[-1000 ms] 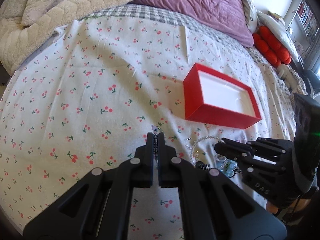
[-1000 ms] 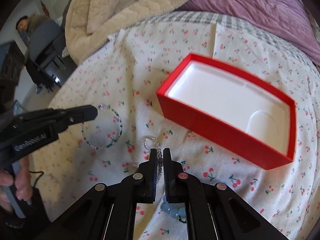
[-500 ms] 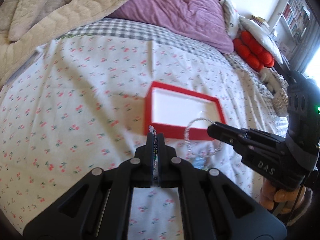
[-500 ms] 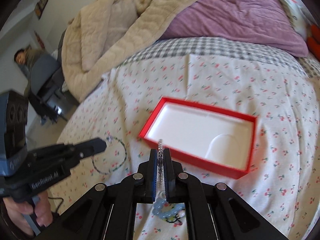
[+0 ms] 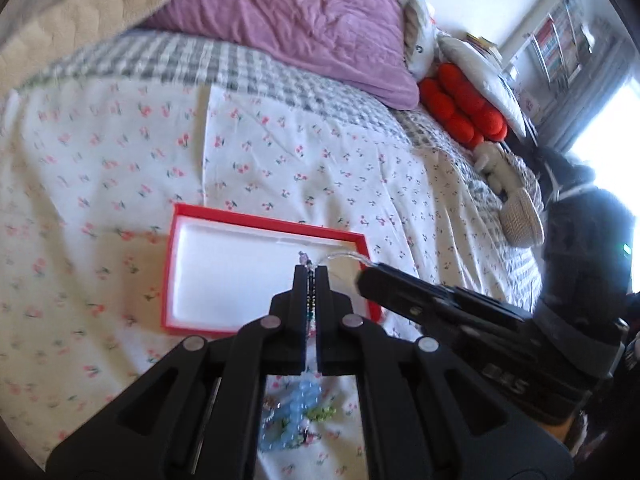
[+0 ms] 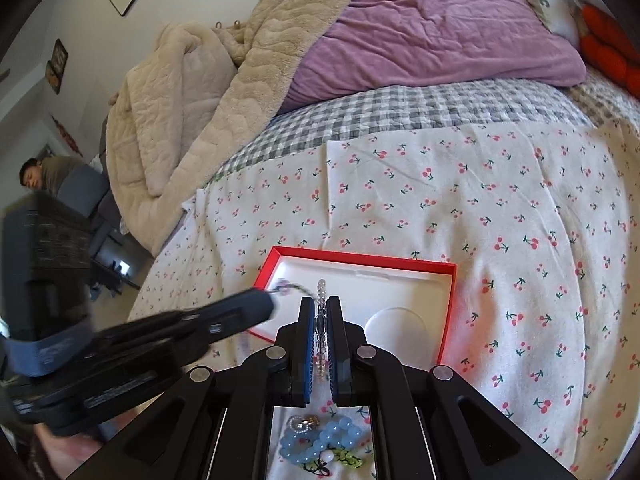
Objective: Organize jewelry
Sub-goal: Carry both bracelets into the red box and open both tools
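A red box with a white liner point(image 5: 224, 276) point(image 6: 376, 292) lies open on the cherry-print sheet. My left gripper point(image 5: 311, 270) is shut on a dark beaded bracelet point(image 5: 310, 300) and hangs over the box's right half. My right gripper point(image 6: 320, 304) is shut on a clear beaded bracelet point(image 6: 320, 320), also over the box. In the left wrist view the right gripper point(image 5: 366, 276) shows at the box's right edge with the clear bracelet point(image 5: 340, 258). In the right wrist view the left gripper point(image 6: 266, 300) reaches in from the left. A pale blue bead bracelet point(image 6: 320, 440) point(image 5: 292, 408) lies with other small jewelry on the sheet below the grippers.
A beige quilt point(image 6: 192, 92) and a purple blanket point(image 6: 432, 28) are piled at the far side of the bed. Red cushions point(image 5: 468, 108) and pillows lie at the right. A person point(image 6: 36, 172) sits far left beyond the bed.
Both grippers have lifted their bracelets off the sheet and moved forward over the red box. The box now sits closer beneath both fingertips.
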A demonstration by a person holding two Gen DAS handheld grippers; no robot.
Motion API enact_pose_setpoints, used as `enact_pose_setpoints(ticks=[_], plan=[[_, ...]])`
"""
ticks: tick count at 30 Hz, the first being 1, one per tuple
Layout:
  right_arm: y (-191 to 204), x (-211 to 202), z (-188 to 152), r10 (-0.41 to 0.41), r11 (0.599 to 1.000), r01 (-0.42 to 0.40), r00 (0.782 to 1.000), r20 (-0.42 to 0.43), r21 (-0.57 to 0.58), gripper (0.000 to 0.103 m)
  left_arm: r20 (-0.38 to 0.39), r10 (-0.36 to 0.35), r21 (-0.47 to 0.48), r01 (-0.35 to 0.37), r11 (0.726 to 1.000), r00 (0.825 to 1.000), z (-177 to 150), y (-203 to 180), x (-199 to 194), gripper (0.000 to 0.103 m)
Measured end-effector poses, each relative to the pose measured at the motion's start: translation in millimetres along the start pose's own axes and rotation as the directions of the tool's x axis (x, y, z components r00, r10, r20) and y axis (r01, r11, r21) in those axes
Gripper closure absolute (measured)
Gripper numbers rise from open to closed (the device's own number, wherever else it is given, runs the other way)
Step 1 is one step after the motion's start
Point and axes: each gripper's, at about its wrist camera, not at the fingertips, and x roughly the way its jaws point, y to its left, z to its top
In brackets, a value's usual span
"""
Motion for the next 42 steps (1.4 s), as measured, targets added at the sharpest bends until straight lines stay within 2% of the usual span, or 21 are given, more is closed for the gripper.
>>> enact_pose_setpoints(ticks=[7,14,19,22,27,29,30,32,34,36,40,42], plan=[[-8,14,1,-0.010,1.000,0.010,1.000,-0.021,0.008,0.097,-0.024,0.086,-0.018,-0.087,0.996,0.996,0,31,24,0.099],[-18,34,1,0.051,0.997,-0.049,0.998,-0.048,0.055,0.097,-0.060,0.170,-0.012,-0.171,0.985,0.984,-7,53,33,0.099],[-40,52,-8,-0.041,0.996,0.048,0.994,-0.097,0.072,0.097,-0.062,0.220,0.006,-0.220,0.975,0.974,-10,53,29,0.099],[-45,53,-9,-0.088,0.994,0.093,0.991,-0.098,0.054,0.097,-0.071,0.241,0.018,-0.240,0.971,0.968,-14,51,27,0.099],[-44,50,-9,-0.086,0.995,0.089,0.993,-0.078,0.037,0.097,-0.089,0.283,0.014,-0.283,0.959,0.955,-22,48,19,0.098],[-41,50,-9,-0.087,0.996,0.090,0.993,-0.077,0.025,0.094,-0.099,0.285,0.013,-0.285,0.958,0.953,-25,47,17,0.099],[-40,50,-8,-0.092,0.995,0.094,0.992,-0.081,0.020,0.091,-0.094,0.281,0.017,-0.281,0.960,0.955,-27,47,15,0.099],[-38,50,-8,-0.086,0.996,0.088,0.992,-0.092,0.017,0.090,-0.070,0.282,0.027,-0.281,0.959,0.957,-27,44,13,0.099],[-37,50,-7,-0.077,0.997,0.079,0.992,-0.103,0.016,0.089,-0.036,0.290,0.043,-0.289,0.956,0.956,-26,40,8,0.096],[-35,47,-7,-0.079,0.997,0.080,0.991,-0.109,0.008,0.089,-0.019,0.294,0.066,-0.292,0.954,0.956,-24,35,4,0.079],[-33,37,-7,-0.081,0.997,0.081,0.992,-0.099,-0.002,0.089,-0.011,0.285,0.075,-0.283,0.956,0.959,-25,30,-3,0.071],[-31,30,-8,-0.080,0.997,0.080,0.992,-0.094,-0.009,0.089,-0.007,0.268,0.074,-0.266,0.961,0.964,-26,28,-8,0.062]])
